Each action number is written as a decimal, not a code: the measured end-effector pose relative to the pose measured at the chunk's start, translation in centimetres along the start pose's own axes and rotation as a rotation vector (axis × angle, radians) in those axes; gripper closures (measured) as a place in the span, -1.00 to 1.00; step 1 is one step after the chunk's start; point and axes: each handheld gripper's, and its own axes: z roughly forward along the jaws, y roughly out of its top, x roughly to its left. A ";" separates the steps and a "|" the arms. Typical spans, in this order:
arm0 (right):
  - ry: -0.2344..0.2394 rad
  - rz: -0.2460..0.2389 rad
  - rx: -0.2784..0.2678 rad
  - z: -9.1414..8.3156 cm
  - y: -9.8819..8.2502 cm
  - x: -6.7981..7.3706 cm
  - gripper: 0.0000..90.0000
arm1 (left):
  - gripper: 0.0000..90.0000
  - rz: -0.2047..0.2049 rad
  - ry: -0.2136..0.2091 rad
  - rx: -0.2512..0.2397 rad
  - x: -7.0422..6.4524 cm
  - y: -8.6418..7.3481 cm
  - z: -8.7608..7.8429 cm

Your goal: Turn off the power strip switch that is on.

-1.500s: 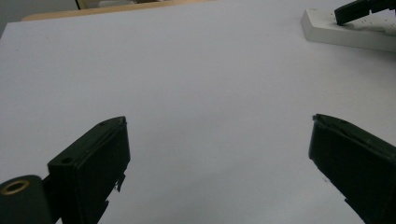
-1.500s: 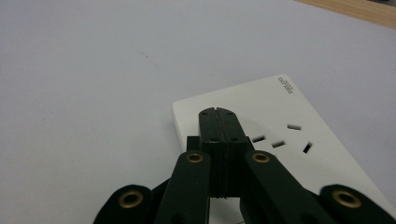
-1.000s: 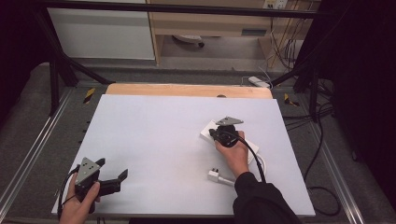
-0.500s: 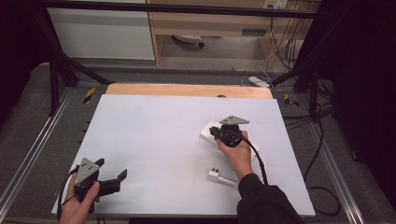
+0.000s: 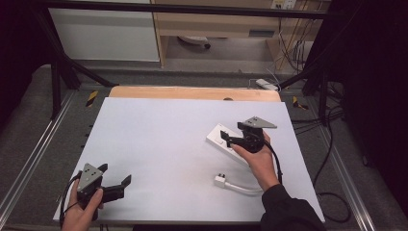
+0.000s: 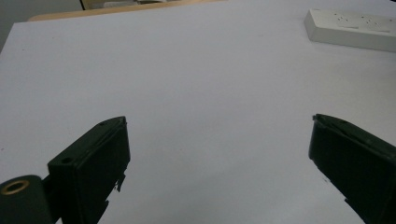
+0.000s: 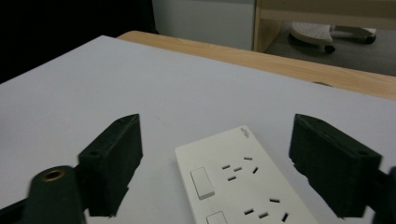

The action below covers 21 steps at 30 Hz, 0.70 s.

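Hovering right gripper point(image 5: 230, 138), fingers point(image 7: 112, 158) just opened, power strip point(image 7: 243, 186) released

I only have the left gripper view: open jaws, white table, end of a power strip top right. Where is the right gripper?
Observer: The right gripper hangs over the power strip, jaws open and apart from it.
Operator: Is the strip plugged in anywhere?
Observer: No. Its white plug lies loose on the table, nearer the person.
Operator: Any switches on it?
Observer: Yes, the right gripper view shows a rocker switch beside the sockets.
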 end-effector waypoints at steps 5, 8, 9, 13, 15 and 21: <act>-0.002 0.003 -0.019 -2.0 0.5 -0.6 -0.85 | -0.88 0.003 -0.001 -0.002 -0.1 0.1 0.2; 0.012 0.011 -0.038 -3.3 0.5 -1.1 -0.88 | -0.89 -0.002 -0.005 -0.004 -0.1 0.1 0.0; 0.008 0.009 -0.044 -3.8 0.5 -1.3 -0.88 | -0.89 -0.003 -0.004 -0.003 -0.1 0.1 0.1; 0.027 0.025 -0.073 -5.8 0.4 -2.2 -0.91 | -0.88 -0.057 -0.039 -0.030 -0.1 0.2 0.0; 0.013 0.041 -0.094 -6.9 0.3 -2.7 -0.89 | -0.89 -0.067 -0.037 -0.038 -0.1 0.2 -0.2; -0.023 0.051 -0.125 -9.9 -0.8 -4.1 -0.83 | -0.89 -0.066 -0.022 -0.029 0.1 0.1 -0.1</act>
